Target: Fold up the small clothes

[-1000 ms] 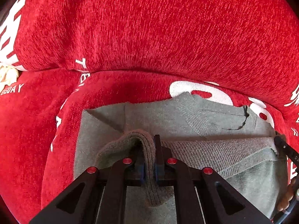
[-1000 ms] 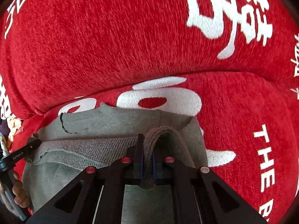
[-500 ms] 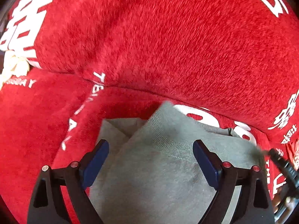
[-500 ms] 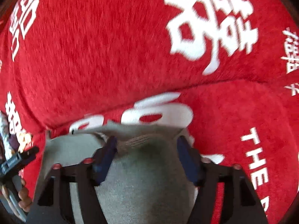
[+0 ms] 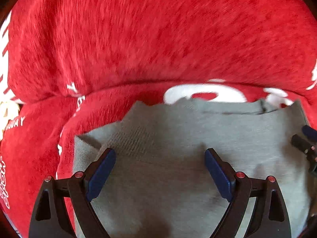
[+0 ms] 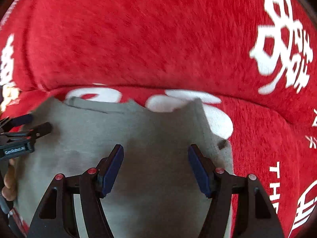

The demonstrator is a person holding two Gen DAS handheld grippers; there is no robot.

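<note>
A small grey knitted garment (image 5: 178,130) lies folded over on a red seat cushion, its ribbed band turned toward the back. My left gripper (image 5: 160,154) hangs open above its left part, blue pads wide apart with only flat cloth beneath them. In the right wrist view the same garment (image 6: 111,130) fills the lower middle, and my right gripper (image 6: 155,150) stands open over its right part, nothing pinched. Each gripper shows at the edge of the other's view: the right one (image 5: 306,138) and the left one (image 6: 25,130).
The red plush sofa seat (image 5: 39,148) and backrest (image 5: 158,35) carry white printed lettering (image 6: 283,43). A person's fingers (image 6: 9,178) hold the left gripper's handle at the far left. Bare red cushion (image 6: 267,138) lies to the right of the garment.
Both grippers were shut on the garment's ribbed edge a second ago. They have let go and opened wide, and the folded-over cloth now lies flat on the seat.
</note>
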